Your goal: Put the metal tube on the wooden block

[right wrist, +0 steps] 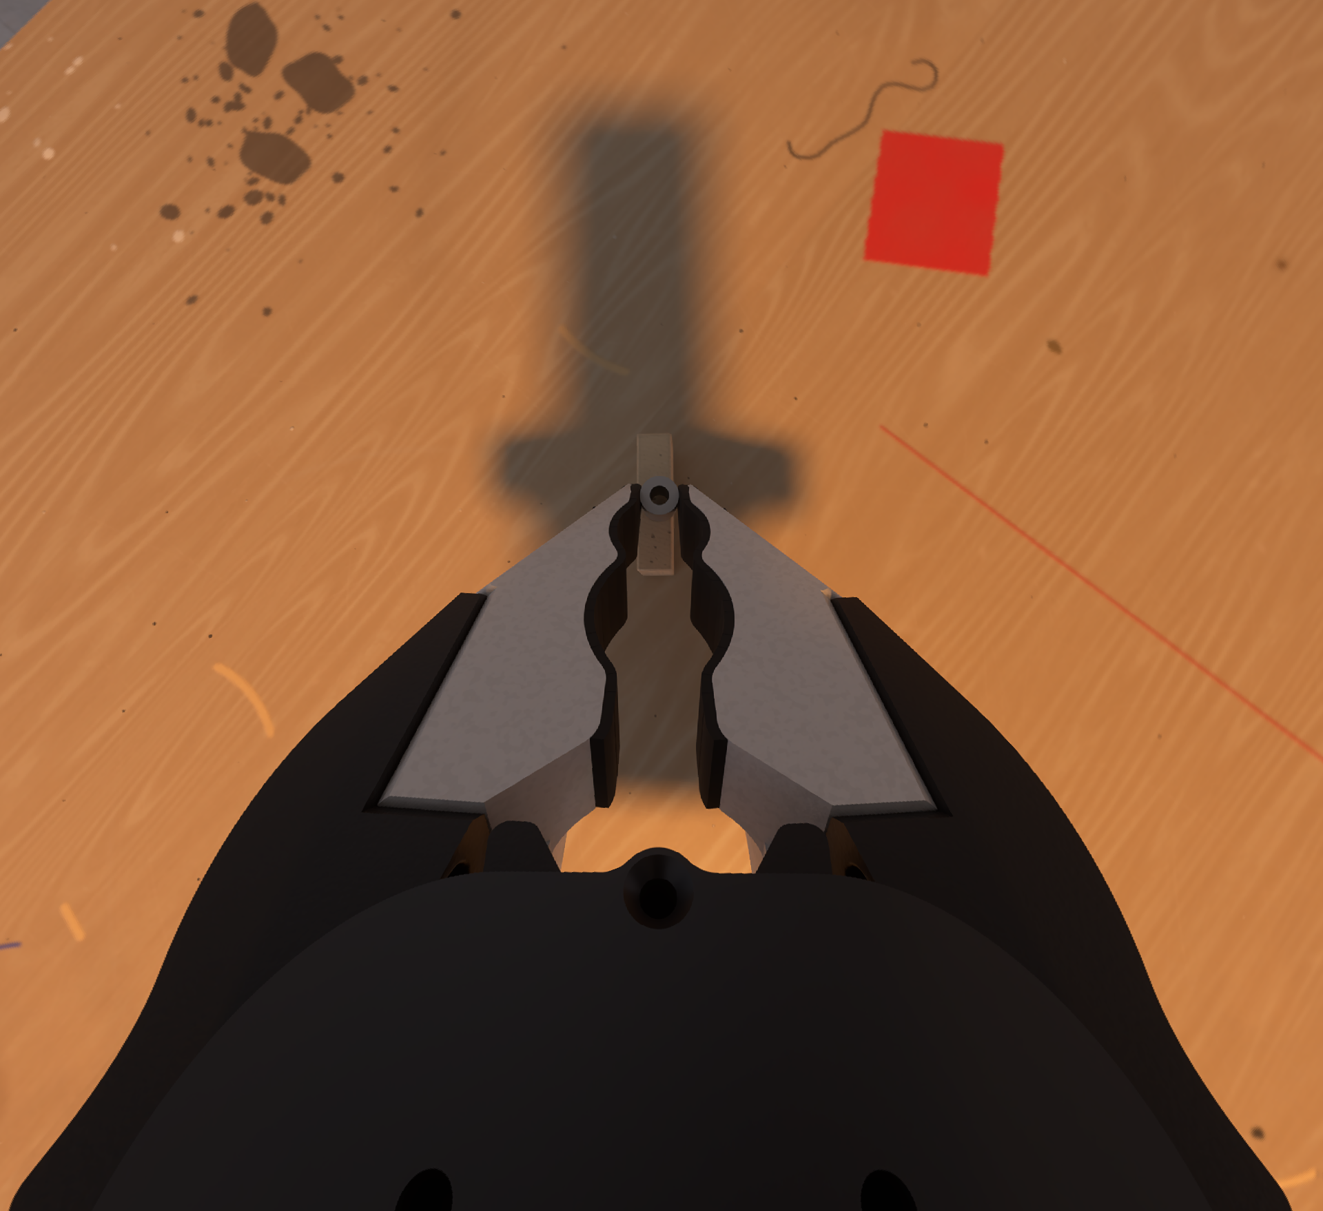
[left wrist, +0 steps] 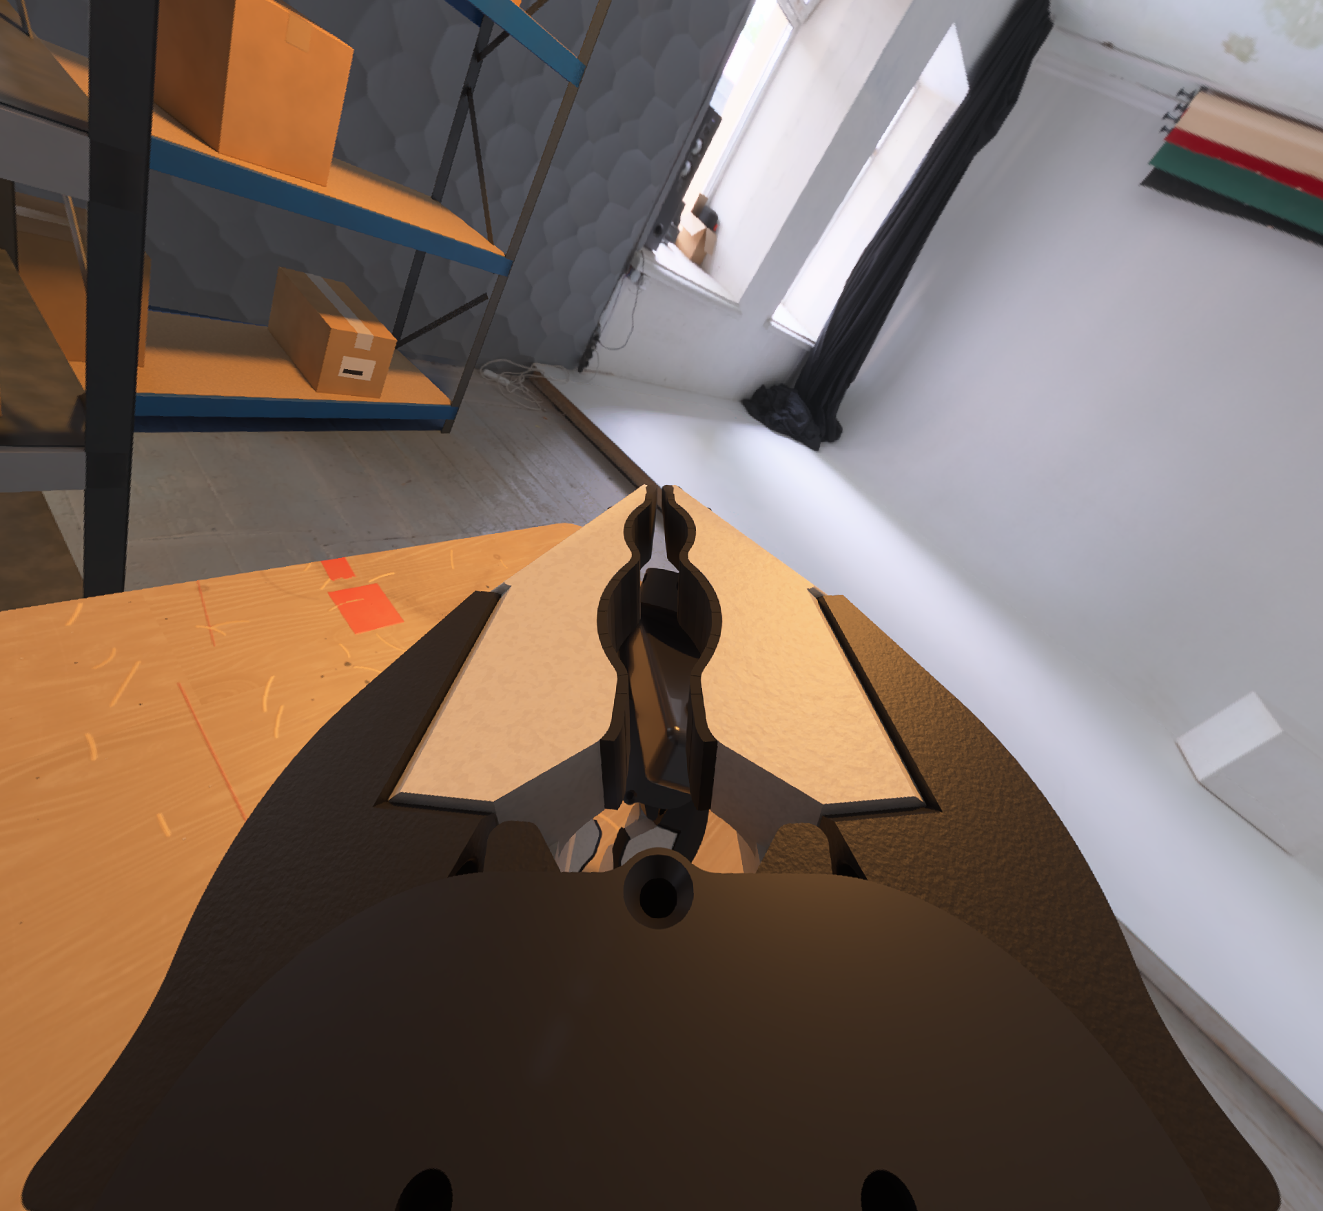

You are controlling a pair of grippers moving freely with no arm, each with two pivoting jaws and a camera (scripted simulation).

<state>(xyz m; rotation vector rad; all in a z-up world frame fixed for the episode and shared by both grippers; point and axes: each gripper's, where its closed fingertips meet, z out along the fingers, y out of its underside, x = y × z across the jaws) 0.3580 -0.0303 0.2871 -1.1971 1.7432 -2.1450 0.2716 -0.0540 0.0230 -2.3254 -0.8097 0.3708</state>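
Two brown cardboard boxes point(left wrist: 247, 67) sit shut on the blue-edged metal shelving point(left wrist: 322, 203), contents hidden. My right gripper point(right wrist: 658, 495) pinches the small grey metal tube point(right wrist: 658, 496) end-on at its tips, right above the pale wooden block point(right wrist: 655, 550) on the orange wood-grain table point(right wrist: 358, 425). My left gripper point(left wrist: 658, 497) is pressed together, holding nothing

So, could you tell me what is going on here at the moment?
The right gripper is pinching a small metal tube at its fingertips, seen end-on, directly above a pale wooden block lying on the wooden table. Whether the tube already touches the block cannot be told. The left gripper is shut on nothing, pointing past the table's edge toward the shelves and windows.
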